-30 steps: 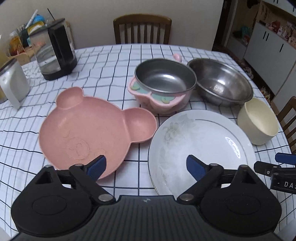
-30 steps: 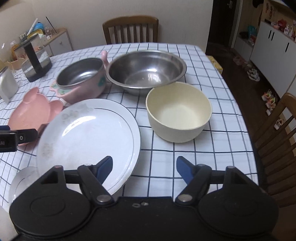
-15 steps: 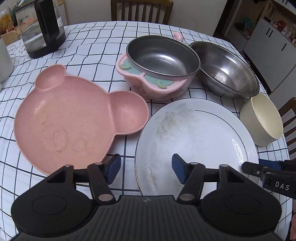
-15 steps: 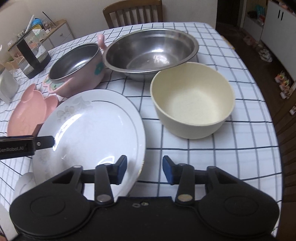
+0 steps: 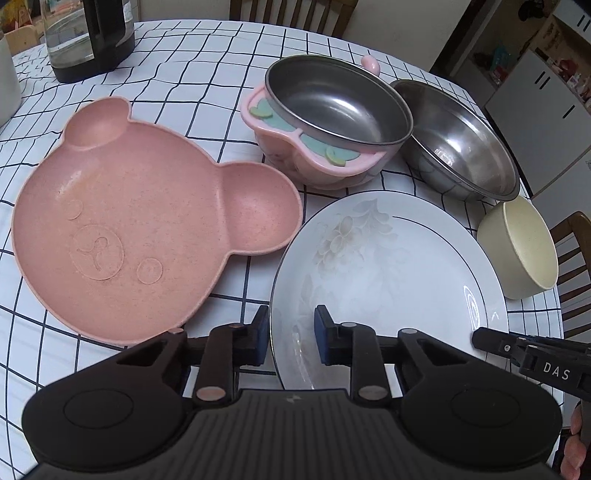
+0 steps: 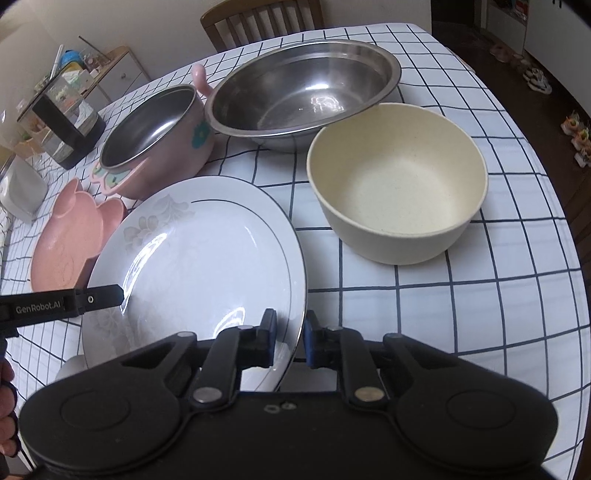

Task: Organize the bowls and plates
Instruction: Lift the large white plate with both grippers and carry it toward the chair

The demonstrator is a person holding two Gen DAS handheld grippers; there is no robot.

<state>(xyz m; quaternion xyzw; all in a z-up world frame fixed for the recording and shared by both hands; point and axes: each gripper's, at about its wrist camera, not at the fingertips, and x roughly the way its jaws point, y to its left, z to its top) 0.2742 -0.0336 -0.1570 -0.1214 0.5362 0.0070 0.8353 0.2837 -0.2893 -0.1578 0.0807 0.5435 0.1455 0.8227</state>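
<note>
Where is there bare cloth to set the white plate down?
Bare tablecloth lies in front of and right of the cream bowl. The middle is crowded: steel bowl, pink pot and bear plate sit close together around the white plate. Some cloth shows between bear plate and kettle.

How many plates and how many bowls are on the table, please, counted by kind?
Plates: 2, the white plate and the pink bear plate.
Bowls: 3, the pink steel-lined bowl, the steel bowl and the cream bowl.
Total: 5.
</note>
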